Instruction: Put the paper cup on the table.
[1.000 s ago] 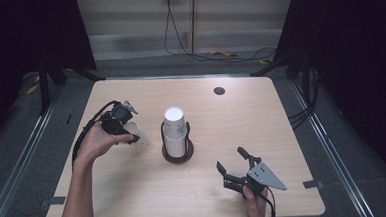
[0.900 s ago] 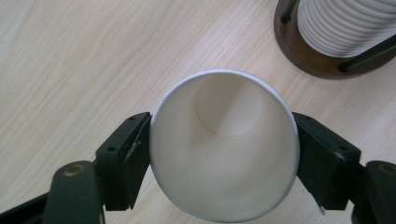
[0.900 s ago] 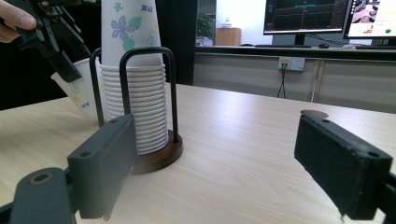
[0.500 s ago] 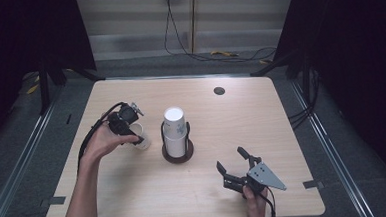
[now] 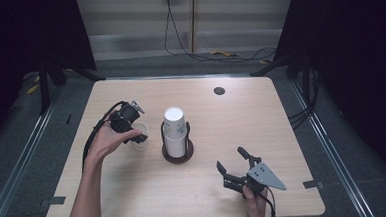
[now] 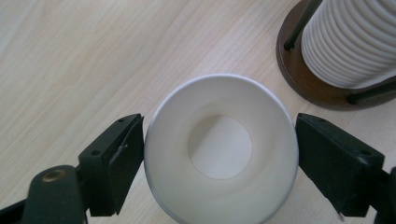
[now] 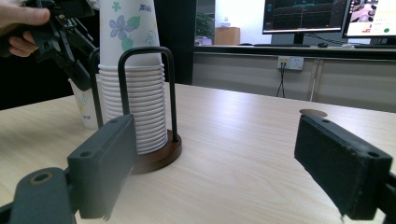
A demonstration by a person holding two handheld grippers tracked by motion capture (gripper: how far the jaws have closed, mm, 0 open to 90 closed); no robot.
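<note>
A white paper cup point(image 6: 220, 147) stands upright on the wooden table, just left of a stack of flowered paper cups point(image 5: 174, 129) in a black wire holder with a brown base point(image 5: 178, 157). My left gripper point(image 5: 138, 135) hangs over the cup, a jaw on either side of the rim. Its jaws have just been opening and sit barely off the cup wall. In the right gripper view, the cup point(image 7: 86, 109) shows behind the stack point(image 7: 133, 102). Near the front right of the table my right gripper point(image 5: 229, 157) rests open, nothing between its jaws.
A small dark round grommet point(image 5: 219, 91) sits in the table's far right part. Cables lie on the floor beyond the far edge. Bare tabletop point(image 5: 262, 125) stretches between the holder and the right edge.
The left hand has carried the cup a little to the right and nearer, closer to the holder. The right gripper has stayed put.
</note>
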